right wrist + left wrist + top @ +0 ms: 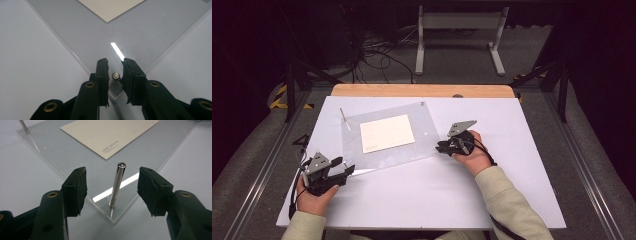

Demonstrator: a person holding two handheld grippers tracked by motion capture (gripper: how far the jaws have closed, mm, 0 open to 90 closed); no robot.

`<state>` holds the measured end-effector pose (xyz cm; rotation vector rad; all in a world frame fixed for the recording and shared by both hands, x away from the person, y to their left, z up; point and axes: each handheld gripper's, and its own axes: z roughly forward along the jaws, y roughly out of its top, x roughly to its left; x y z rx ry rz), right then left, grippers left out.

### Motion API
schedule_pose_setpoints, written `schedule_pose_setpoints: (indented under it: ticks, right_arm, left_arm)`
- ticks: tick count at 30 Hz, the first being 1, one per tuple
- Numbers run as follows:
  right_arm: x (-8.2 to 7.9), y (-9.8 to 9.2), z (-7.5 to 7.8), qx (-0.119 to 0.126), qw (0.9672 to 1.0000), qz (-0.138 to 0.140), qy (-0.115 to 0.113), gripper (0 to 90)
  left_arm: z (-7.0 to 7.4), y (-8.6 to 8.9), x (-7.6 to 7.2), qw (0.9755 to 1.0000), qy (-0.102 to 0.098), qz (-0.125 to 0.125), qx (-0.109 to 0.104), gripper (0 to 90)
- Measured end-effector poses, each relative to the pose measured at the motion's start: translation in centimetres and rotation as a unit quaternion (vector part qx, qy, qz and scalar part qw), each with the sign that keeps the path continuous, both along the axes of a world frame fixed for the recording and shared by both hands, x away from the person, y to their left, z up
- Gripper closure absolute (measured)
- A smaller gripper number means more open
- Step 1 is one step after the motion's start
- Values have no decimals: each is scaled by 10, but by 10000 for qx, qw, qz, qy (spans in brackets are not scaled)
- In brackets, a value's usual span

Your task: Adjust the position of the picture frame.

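Here my left tongs [112,192] stood wide, one pad on either side of the near-left post [117,185], touching nothing. That steel post rose upright from the near-left corner of the clear acrylic sheet [62,152], and a second one stood at the far-left corner [342,115]. My right tongs [115,75] were narrow at the sheet's near-right corner, drawn in close around the near-right post [115,75]; whether the pads were truly pressing on it I could not tell from that angle.

The sheet lay flat on the white counter [452,185], slightly skewed, with a cream card [387,133] resting on its middle.

I judged the step in hand to be gripping the two near posts. To do it well, I wanted the left pads centred on the post's shaft, closing squarely and gently so it stayed vertical. Any sideways push would drag the sheet and disturb the card.
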<state>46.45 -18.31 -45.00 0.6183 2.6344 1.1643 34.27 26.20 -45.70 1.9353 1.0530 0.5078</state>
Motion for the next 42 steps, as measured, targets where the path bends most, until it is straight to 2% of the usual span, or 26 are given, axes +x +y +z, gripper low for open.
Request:
schedule_pose_setpoints:
  ticks: [4, 5, 10, 12, 17, 18, 20, 23, 27, 31, 37, 39, 42]
  right_arm:
    - [1, 0, -1, 34, 10000, 88, -9, 812]
    - [0, 0, -1, -15, 9999, 87, -79, 827]
    - [0, -1, 0, -36, 9999, 145, -84, 829]
    - [-1, 1, 1, -97, 9996, 257, -84, 830]
    - [-8, 4, 4, -263, 9978, 603, -8, 829]
    - [-8, 4, 4, -263, 9978, 603, -8, 829]
    - [-14, 7, 5, -342, 9965, 766, 53, 829]
    - [-26, 12, 6, -410, 9946, 955, 54, 829]
    - [-42, 14, 5, -400, 9922, 1180, 88, 829]
    - [-63, 18, 5, -437, 9884, 1452, 104, 829]
    - [-90, 23, 4, -354, 9852, 1657, 236, 828]
    - [-100, 26, 4, -327, 9812, 1863, 379, 828]
    - [-111, 31, 5, -374, 9780, 2005, 448, 828]
  left_arm:
    - [1, -1, -1, 9999, 0, -13, 106, 495]
    - [1, -1, -1, 10000, -10, 10, 98, 514]
    - [1, 0, -1, 9999, -18, 45, 141, 586]
    - [1, 2, 0, 9999, 1, 75, 132, 644]
    - [2, 4, -1, 10000, 40, 63, 65, 712]
    - [2, 4, -1, 10000, 40, 63, 65, 725]
    - [2, 3, -1, 10000, 71, 5, 40, 739]
    - [3, 4, -1, 9999, 68, 91, 100, 748]
    - [3, 11, -2, 9998, 125, 146, 2, 776]
    - [2, 13, -2, 9997, 131, 201, -8, 775]
    - [3, 17, -3, 9996, 146, 242, -28, 763]
    - [3, 18, -4, 9995, 173, 254, -68, 750]
    - [3, 20, -4, 9994, 179, 275, -85, 739]
